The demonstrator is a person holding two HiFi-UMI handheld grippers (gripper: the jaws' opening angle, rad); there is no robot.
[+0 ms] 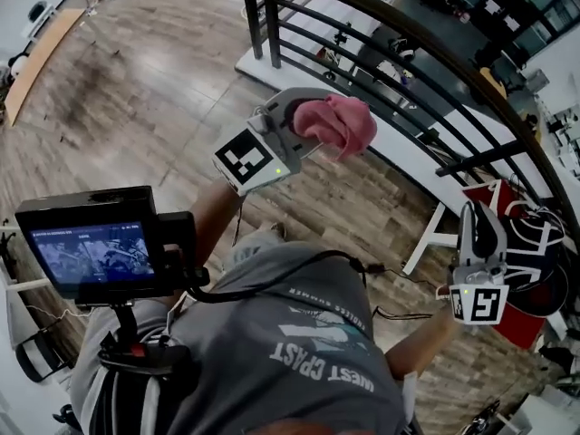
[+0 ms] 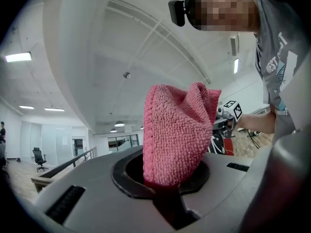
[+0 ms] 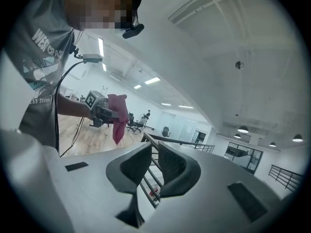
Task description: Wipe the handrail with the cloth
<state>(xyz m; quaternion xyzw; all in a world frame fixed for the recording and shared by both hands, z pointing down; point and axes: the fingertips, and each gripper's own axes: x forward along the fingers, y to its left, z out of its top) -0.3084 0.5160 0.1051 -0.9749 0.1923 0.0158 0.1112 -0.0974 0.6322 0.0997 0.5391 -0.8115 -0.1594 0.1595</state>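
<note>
Left gripper point(image 1: 306, 127) is clamping down on the pink cloth point(image 1: 337, 123), jaws closed tight on its lower end. In the left gripper view the rest of the cloth is bunching up and sticking out past the jaws. It's being held up in the air in front of the person, on the near side of the handrail point(image 1: 441, 48). From the right gripper view the cloth is hanging clear of the rail, close by but not touching.

Right gripper point(image 1: 478, 214) is sitting off at the right edge of the head view, lower down and well apart from the left one. Its jaws are standing a bit apart with nothing gripped between them, and the railing bars are showing through the gap.

The rail is curving across the top right, with the wood floor point(image 1: 136, 89) spreading out to the left. A small monitor point(image 1: 91, 247) is glowing at the person's left side.
</note>
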